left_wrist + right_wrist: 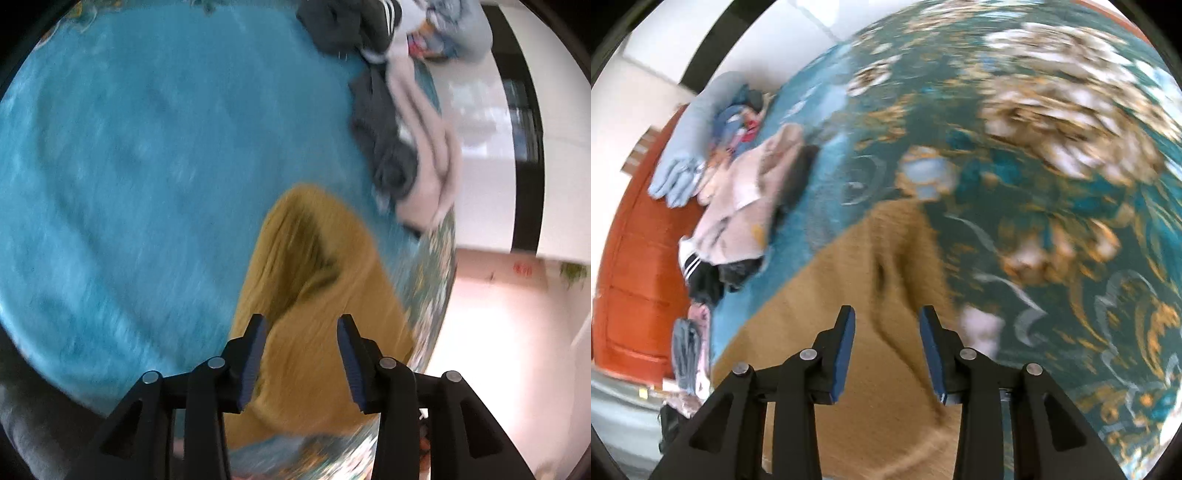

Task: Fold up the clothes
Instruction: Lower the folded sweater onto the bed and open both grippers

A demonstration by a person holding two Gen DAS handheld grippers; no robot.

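Now the left claw and the right claw both stand half open with nothing gripped, just above the mustard-yellow garment, which lies rumpled on the teal bed cover, probably released there for folding.

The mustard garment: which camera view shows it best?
The left wrist view: the mustard garment shows almost whole there, with its rounded far end. The right wrist view shows it only as a blurred part, cut off below.
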